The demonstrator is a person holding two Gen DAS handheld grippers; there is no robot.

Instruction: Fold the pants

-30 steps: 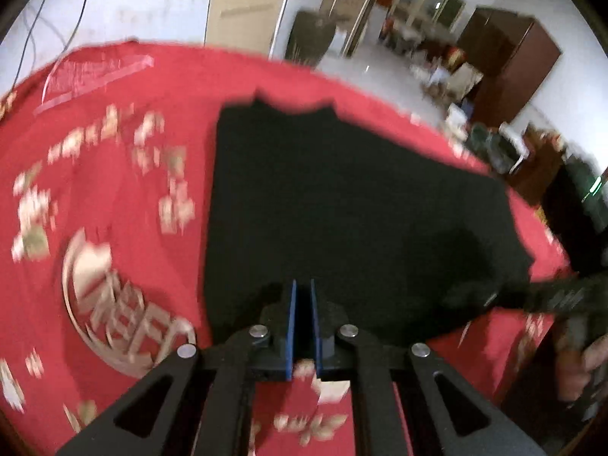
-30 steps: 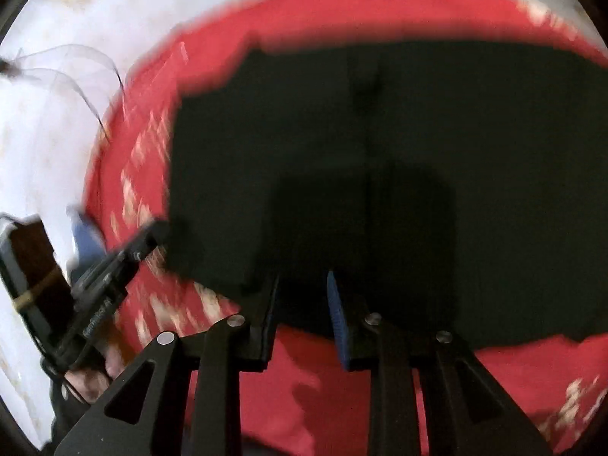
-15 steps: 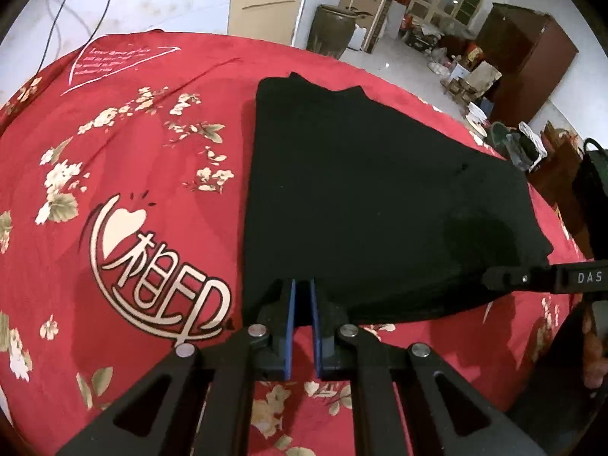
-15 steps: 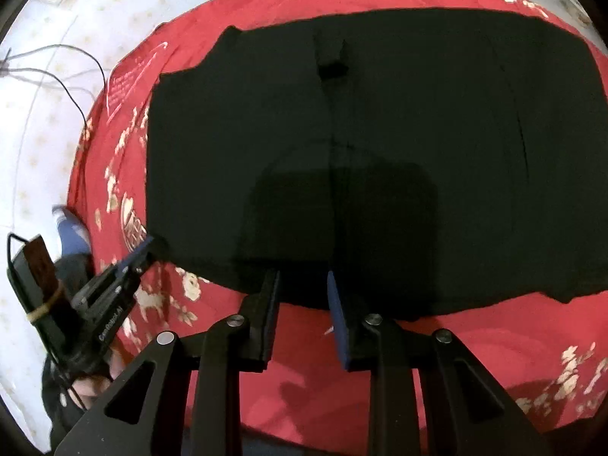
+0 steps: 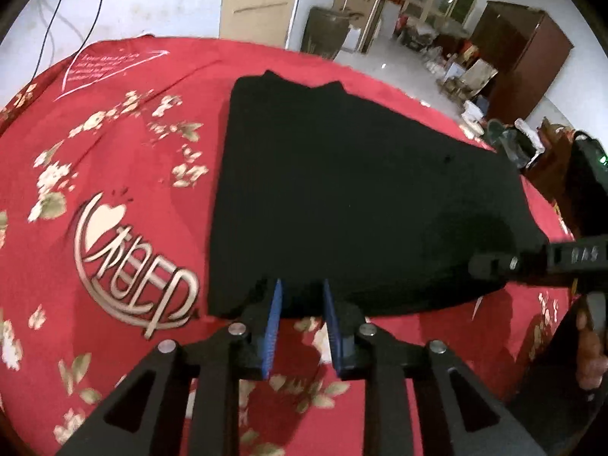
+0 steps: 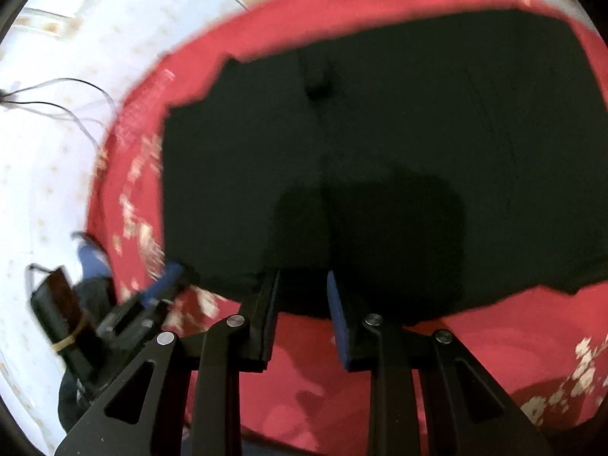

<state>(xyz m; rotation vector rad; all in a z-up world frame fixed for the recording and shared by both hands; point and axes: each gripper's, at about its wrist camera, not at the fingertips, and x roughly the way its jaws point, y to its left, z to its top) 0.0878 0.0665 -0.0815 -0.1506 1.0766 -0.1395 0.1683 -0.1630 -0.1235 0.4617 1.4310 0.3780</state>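
Observation:
Black pants (image 5: 342, 190) lie folded flat on a round table under a red flowered cloth (image 5: 114, 152). My left gripper (image 5: 302, 292) hovers at their near left edge. Its jaws are opening, and the blue pads stand apart without pressing the cloth edge seen between them. In the right wrist view the pants (image 6: 380, 152) fill the middle. My right gripper (image 6: 302, 277) stands open over their near edge, dark fabric showing in the gap. The right gripper (image 5: 494, 266) reaches in from the right in the left view. The left gripper (image 6: 159, 285) appears blurred at lower left.
The table's edge curves close below both grippers, with red cloth (image 6: 380, 361) hanging there. Cables (image 6: 57, 95) trail over the white tiled floor. A brown cupboard (image 5: 524, 57) and boxes stand far back. A person's hand (image 5: 589, 349) grips the right handle.
The left gripper's jaws, shut at the pants' near edge before, now stand apart. The right gripper's gap looks the same. The pants lie as they did half a second ago.

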